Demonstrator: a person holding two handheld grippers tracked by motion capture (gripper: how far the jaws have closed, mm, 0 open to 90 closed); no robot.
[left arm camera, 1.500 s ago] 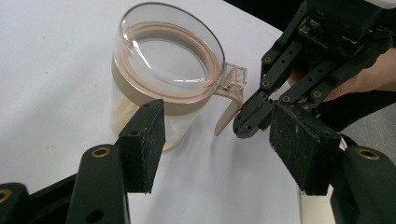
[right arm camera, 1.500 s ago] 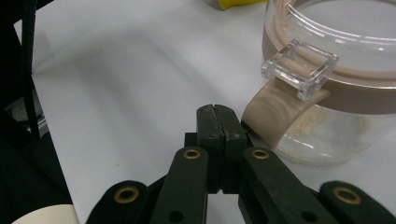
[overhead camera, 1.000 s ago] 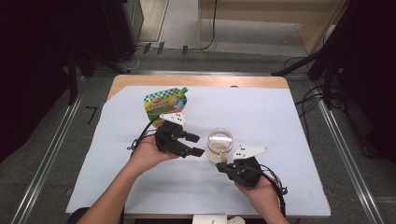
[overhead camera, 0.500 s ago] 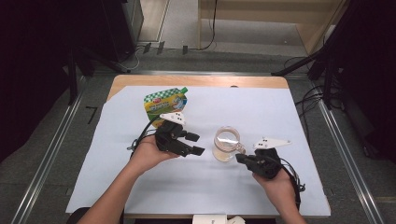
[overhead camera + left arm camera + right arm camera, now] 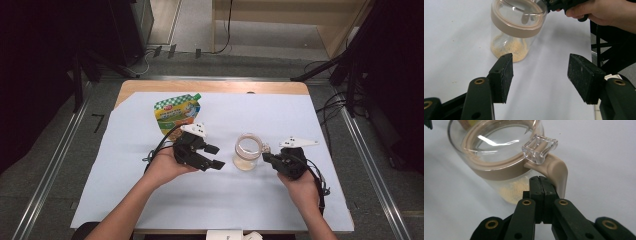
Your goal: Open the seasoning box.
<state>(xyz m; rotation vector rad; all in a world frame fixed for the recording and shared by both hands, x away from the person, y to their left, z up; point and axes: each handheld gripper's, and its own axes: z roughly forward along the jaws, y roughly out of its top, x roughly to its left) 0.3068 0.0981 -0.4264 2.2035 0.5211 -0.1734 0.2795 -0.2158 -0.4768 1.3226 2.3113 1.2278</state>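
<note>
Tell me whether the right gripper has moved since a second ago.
Yes. The right gripper has shifted rightward across the white sheet, from just below the glass jar to its right side.

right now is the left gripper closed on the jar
No, the left gripper stands open with bare paper between its pads, and the jar sits beyond them untouched.

Two hand-held black grippers, the left gripper [image 5: 216, 156] and the right gripper [image 5: 265, 158], each carry a pale grey three-cornered plate on top and trail a thin black cable. In the gripper views, the matte black linkage arms are pinned with brass-coloured rivets, and the jaws end in rectangular black pads with a scuffed, speckled surface. The person's forearms are bare, with no sleeves in view.
</note>
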